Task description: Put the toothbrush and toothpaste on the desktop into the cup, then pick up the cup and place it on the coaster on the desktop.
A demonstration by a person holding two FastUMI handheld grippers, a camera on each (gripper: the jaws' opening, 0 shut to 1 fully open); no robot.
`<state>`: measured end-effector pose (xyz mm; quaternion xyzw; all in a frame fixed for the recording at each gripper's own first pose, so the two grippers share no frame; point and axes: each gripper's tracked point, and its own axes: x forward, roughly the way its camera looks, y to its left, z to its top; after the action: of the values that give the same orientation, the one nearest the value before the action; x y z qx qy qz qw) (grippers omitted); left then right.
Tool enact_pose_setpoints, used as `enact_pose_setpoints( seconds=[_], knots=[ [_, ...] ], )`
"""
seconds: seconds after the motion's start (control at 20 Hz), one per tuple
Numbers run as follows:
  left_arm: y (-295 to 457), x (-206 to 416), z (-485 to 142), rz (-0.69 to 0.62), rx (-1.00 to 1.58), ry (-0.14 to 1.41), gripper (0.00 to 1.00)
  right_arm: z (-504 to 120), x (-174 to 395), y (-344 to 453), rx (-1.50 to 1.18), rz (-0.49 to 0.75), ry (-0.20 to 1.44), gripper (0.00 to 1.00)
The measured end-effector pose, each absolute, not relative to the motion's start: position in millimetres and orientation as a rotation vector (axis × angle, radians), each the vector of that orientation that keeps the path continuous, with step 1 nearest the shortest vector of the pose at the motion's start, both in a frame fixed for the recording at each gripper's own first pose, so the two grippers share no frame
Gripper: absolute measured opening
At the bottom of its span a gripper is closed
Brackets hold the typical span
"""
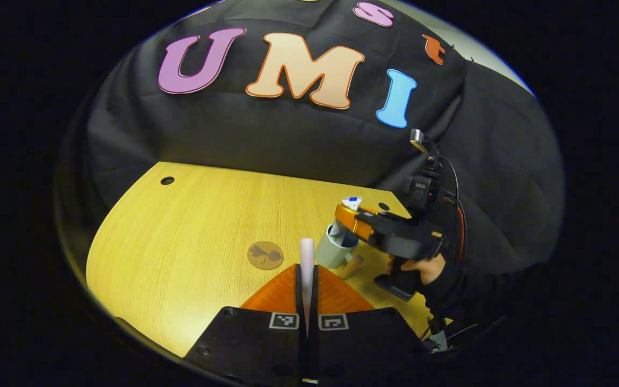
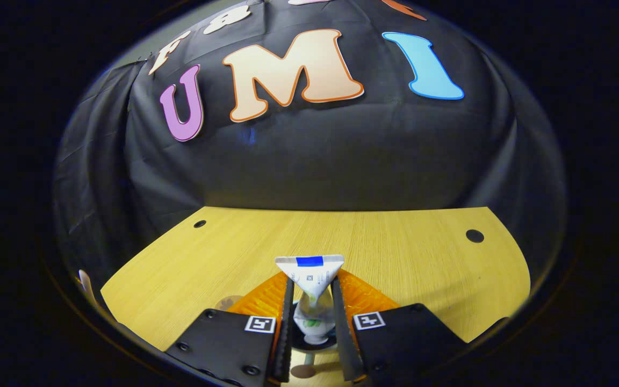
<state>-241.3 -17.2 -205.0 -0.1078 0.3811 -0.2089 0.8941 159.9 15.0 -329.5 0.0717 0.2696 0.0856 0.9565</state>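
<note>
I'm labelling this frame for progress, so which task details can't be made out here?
- Cup interior: left gripper view, covered by the right gripper.
- Toothpaste cap end: right gripper view, hidden between the jaws, over the cup.
- Toothbrush head: left gripper view, hidden inside the left gripper.

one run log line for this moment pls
left gripper: shut on toothbrush | right gripper: holds toothpaste upright over cup | coaster: bare on desk
</note>
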Motion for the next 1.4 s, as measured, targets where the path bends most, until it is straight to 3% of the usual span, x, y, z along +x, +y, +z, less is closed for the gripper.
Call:
enact_pose_setpoints(
  seconds=[0.05,0.2,0.3,0.85,1.15,1.4],
  knots=[
    [-21.4,-237.4,-209.5,-0.446,-0.228,0.778,0.00,-329.0,152.7,11.6,0.156,0.173,0.545,0.46],
    [-32.5,-222.9,-209.6,-0.480,-0.259,0.737,0.00,-315.9,131.7,-7.9,0.201,0.155,0.530,0.81],
    [-45.3,-210.8,-204.6,-0.504,-0.282,0.697,0.00,-308.0,117.8,-24.5,0.222,0.133,0.522,0.93],
    [-102.9,-108.1,-204.7,-0.520,-0.439,0.504,0.00,-291.9,32.1,-117.3,0.269,-0.021,0.564,0.93],
    [-129.9,-56.9,-188.5,-0.553,-0.344,0.336,0.00,-302.4,8.2,-158.6,0.266,-0.101,0.608,0.93],
    [-160.1,-42.9,-228.7,-0.562,-0.389,0.395,0.00,-308.2,-5.2,-174.1,0.251,-0.126,0.638,0.94]
  ],
)
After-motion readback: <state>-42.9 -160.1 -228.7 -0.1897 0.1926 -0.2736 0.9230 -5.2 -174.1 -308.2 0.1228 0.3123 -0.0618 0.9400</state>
